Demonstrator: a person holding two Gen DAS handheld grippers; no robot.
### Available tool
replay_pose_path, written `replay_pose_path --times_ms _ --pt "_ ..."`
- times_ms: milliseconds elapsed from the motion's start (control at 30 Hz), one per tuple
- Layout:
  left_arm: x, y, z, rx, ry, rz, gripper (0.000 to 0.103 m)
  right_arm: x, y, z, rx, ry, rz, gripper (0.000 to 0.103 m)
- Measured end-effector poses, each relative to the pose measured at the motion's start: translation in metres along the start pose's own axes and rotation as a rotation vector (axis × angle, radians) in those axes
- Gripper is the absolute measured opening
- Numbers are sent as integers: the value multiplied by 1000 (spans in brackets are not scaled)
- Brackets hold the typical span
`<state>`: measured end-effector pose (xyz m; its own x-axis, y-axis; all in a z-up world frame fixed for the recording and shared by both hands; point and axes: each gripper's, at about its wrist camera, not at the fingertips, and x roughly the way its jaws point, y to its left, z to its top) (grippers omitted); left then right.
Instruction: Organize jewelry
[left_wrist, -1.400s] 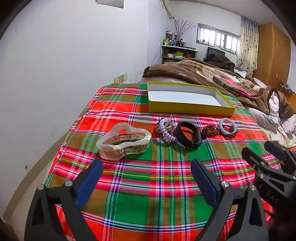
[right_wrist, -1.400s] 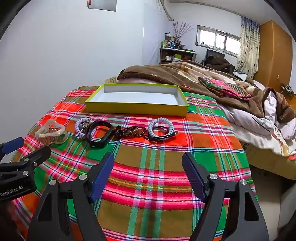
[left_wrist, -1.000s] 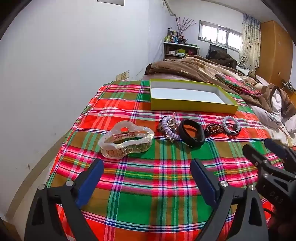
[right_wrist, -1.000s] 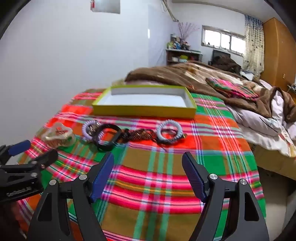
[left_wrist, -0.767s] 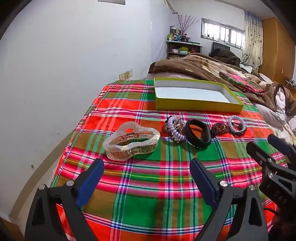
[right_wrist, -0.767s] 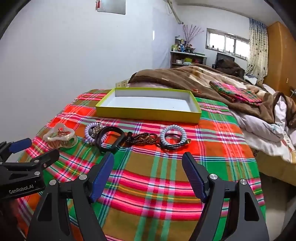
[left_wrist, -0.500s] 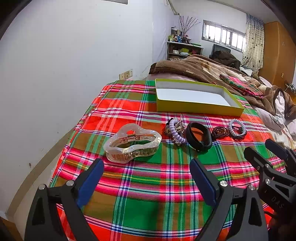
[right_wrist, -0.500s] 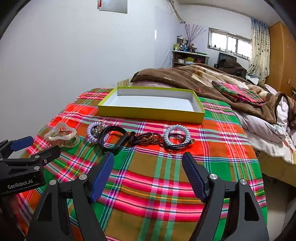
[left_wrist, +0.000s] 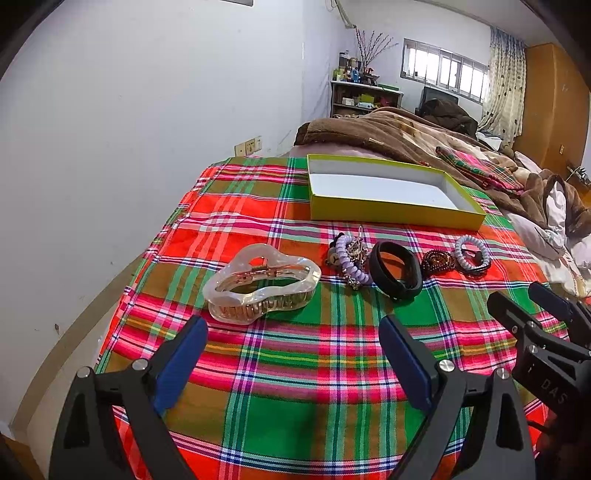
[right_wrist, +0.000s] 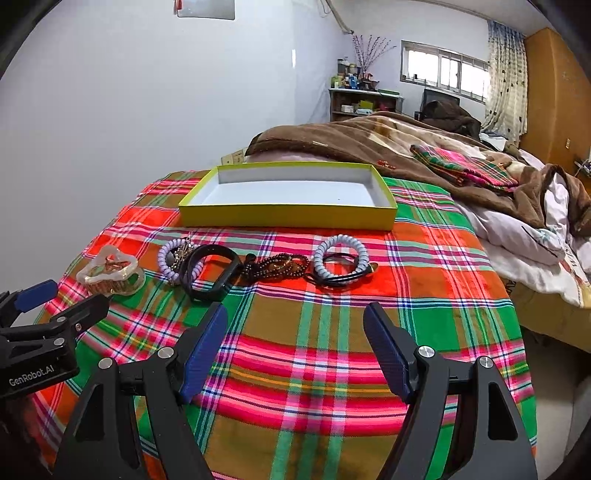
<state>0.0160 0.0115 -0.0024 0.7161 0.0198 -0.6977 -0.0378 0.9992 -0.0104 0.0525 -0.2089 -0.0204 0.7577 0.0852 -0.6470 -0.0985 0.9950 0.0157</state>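
On a plaid cloth (left_wrist: 295, 354) lies a row of jewelry: a pearly hair claw clip (left_wrist: 260, 282) (right_wrist: 110, 271), a lilac coil bracelet with a metal charm (left_wrist: 351, 258) (right_wrist: 175, 260), a black band (left_wrist: 395, 269) (right_wrist: 210, 271), brown beads (left_wrist: 437, 258) (right_wrist: 280, 266) and a pale blue coil tie (left_wrist: 471, 253) (right_wrist: 340, 258). Behind them sits an empty yellow box (left_wrist: 388, 210) (right_wrist: 288, 216). My left gripper (left_wrist: 295, 358) is open, just short of the claw clip. My right gripper (right_wrist: 295, 347) is open, near the black band and beads.
A white wall runs along the left. Brown blankets (right_wrist: 369, 144) and white bedding (right_wrist: 524, 243) are heaped behind and right of the box. The cloth's edge drops off at the left and right. A shelf (left_wrist: 364, 99) and a window stand far back.
Both grippers have crept forward toward the jewelry row, which now looks larger and nearer. Nothing was grasped and both stay open.
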Motion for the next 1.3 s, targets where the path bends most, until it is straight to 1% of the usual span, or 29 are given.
replay_pose_path --times_ms 200,433,667,1300 --pt "1 0 0 0 2 4 95 1 -2 -1 8 19 2 76" --pt "0 1 0 0 3 4 95 1 -2 -1 13 14 9 76" --pt "-1 1 1 1 4 4 95 -3 3 -1 -19 -15 2 76" --pt "1 3 2 -6 9 6 95 -2 4 -1 -23 -8 1 76"
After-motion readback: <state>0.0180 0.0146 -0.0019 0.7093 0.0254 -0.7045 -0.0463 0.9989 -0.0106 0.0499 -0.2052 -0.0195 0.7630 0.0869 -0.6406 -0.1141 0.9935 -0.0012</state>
